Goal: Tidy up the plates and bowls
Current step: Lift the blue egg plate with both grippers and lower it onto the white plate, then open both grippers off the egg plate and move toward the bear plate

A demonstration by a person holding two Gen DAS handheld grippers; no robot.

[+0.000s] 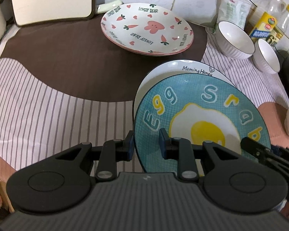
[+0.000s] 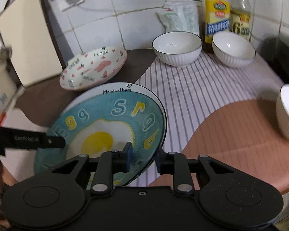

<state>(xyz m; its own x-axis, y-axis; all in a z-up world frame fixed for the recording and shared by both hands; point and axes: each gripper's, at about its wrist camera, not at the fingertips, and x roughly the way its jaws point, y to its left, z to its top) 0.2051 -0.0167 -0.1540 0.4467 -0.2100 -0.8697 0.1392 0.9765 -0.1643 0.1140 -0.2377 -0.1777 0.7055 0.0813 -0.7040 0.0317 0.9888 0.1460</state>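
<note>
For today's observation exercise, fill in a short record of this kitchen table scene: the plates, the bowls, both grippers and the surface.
top plate: round blue fried-egg ceramic plate, resting on a white plate
plate beneath: round white "Morning Honey" ceramic plate
far plates: pink-and-white rabbit-print ceramic plates, stacked
bowls: three white ribbed ceramic bowls, upright, apart
left hand-held gripper: open, astride the blue plate's left rim
right hand-held gripper: open, astride the blue plate's right rim
surface: striped tablecloth
</note>
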